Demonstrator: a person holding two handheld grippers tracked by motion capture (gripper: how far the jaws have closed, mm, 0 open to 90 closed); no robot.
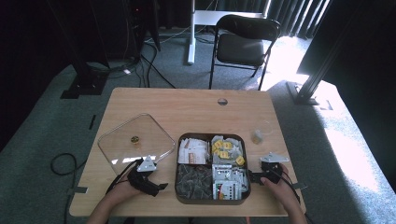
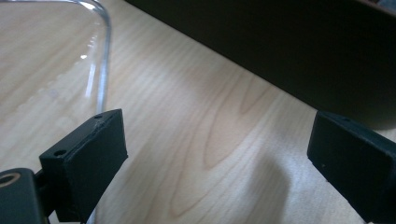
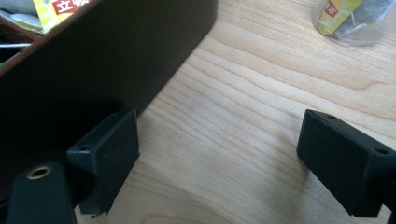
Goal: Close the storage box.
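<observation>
Pale wood worktop (image 1: pixel 187 105) carries everything. Left gripper (image 1: pixel 148 178), jaws wide and empty, sits between the clear lid (image 1: pixel 133 140) and the dark compartment box (image 1: pixel 211 198); right gripper (image 1: pixel 264 175), equally wide, flanks the box's other wall, a tea bag (image 1: pixel 257 136) beyond.

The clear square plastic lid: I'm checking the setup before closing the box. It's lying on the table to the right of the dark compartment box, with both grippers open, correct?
Not quite. The clear square plastic lid lies left of the dark compartment box, as the high view shows. Both the left gripper and right gripper are open.
</observation>
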